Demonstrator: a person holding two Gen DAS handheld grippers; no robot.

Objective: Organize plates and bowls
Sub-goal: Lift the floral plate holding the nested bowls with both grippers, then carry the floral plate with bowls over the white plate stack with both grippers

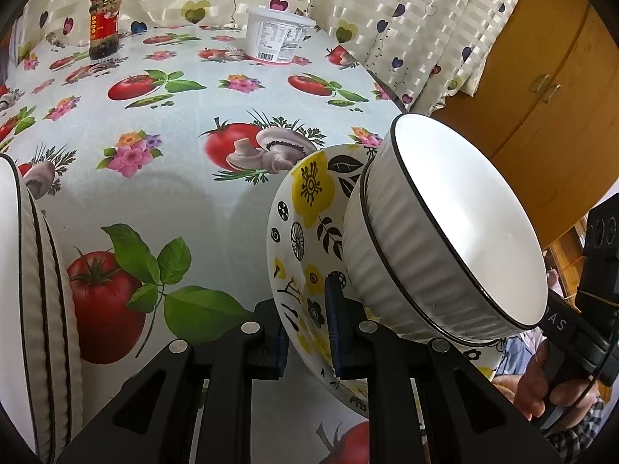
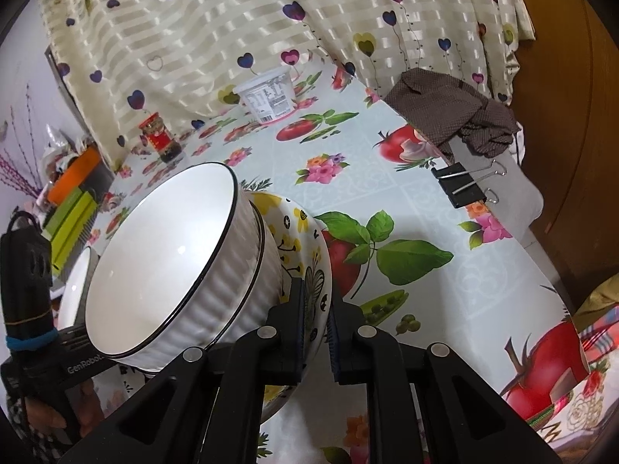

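A yellow-and-black flowered bowl [image 1: 305, 208] is held off the table with two ribbed white bowls [image 1: 456, 224] nested in it. My left gripper [image 1: 307, 338] is shut on the flowered bowl's rim from one side. My right gripper [image 2: 315, 328] is shut on the flowered bowl [image 2: 309, 259] from the opposite side, with the white bowls [image 2: 166, 263] to its left. More ribbed white bowls with black rims [image 1: 27, 290] stand stacked at the left edge of the left wrist view.
The table wears a tomato-and-flower print cloth [image 1: 185, 178]. At its far side stand a red-labelled jar [image 1: 104, 23] and a white tub [image 1: 278, 34]. A binder clip [image 2: 460, 183] and a brown cloth [image 2: 452, 112] sit at the right edge. A curtain [image 2: 240, 19] hangs behind.
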